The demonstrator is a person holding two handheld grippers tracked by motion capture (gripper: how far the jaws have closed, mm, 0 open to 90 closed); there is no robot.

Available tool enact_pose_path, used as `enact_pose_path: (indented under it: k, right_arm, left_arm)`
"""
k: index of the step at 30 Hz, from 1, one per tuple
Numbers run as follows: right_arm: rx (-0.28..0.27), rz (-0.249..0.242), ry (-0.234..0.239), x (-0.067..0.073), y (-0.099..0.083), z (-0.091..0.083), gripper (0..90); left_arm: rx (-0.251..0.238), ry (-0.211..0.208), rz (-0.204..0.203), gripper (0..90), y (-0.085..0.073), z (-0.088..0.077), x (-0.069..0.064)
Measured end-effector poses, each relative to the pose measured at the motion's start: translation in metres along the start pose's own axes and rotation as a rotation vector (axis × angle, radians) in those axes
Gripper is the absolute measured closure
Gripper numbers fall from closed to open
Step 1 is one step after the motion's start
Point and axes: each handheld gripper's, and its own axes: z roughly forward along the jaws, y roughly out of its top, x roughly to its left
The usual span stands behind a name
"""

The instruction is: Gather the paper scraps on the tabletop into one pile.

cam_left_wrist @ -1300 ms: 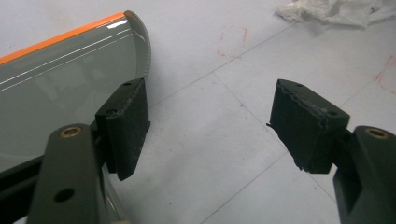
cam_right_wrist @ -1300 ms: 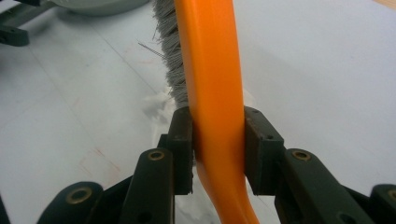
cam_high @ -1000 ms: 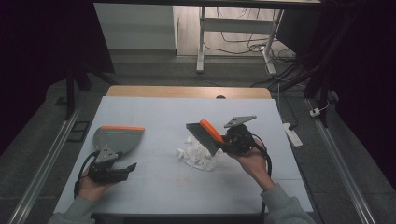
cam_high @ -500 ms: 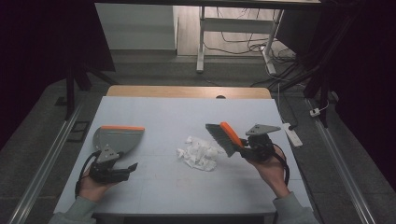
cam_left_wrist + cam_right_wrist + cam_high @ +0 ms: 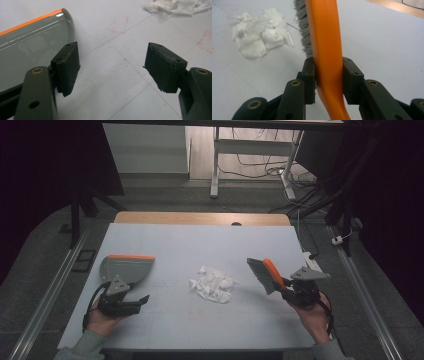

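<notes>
An orange-handled brush (image 5: pixel 265 273) with grey bristles is held at the table's right, my right gripper (image 5: pixel 286 285) shut on its handle (image 5: pixel 327 50). Crumpled white paper (image 5: pixel 212 284) lies mid-table, left of the bristles; in the right gripper view the paper (image 5: pixel 257 35) sits at upper left. A grey dustpan (image 5: pixel 125 268) with an orange lip lies flat at the left. My left gripper (image 5: pixel 142 300) rests on the table just in front of it, open, nothing between its pads (image 5: pixel 67 67). The dustpan (image 5: pixel 30 47) shows beside the left jaw.
The pale table (image 5: pixel 200 245) ends in a wooden strip (image 5: pixel 200 218) at the back. Beyond it stand a desk frame (image 5: pixel 216 165) and floor cables (image 5: pixel 305 185). A metal rail (image 5: pixel 45 300) runs along the left side, another along the right.
My right gripper has carried the brush rightward, away from the paper, and slightly lower. The paper pile stays where it was. The left gripper has not moved.
</notes>
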Motion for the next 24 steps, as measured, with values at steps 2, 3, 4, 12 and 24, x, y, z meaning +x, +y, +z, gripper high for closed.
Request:
enact_pose_path:
  k: [2, 3, 4, 12, 24]
  right_arm:
    - [0.004, -0.003, -0.001, -0.001, -0.007, 0.000, 67.2]
    - [0.007, -0.006, -0.001, -0.001, -0.010, 0.001, 67.2]
    - [0.010, -0.004, -0.004, -0.001, -0.011, 0.003, 67.2]
    - [0.022, -0.024, 0.017, 0.003, -0.014, 0.010, 67.1]
    - [0.005, -0.023, 0.023, 0.004, -0.014, 0.007, 67.2]
  left_arm:
    - [-0.001, -0.002, 0.000, 29.1, 0.000, 0.001, 0.000]
    - [0.000, -0.002, 0.000, 29.1, 0.000, 0.001, 0.000]
    - [0.000, -0.002, 0.000, 29.1, 0.000, 0.001, 0.000]
    - [-0.012, -0.005, 0.011, 29.0, 0.000, 0.001, -0.003]
    - [-0.023, -0.006, 0.017, 28.9, 0.001, 0.001, -0.003]
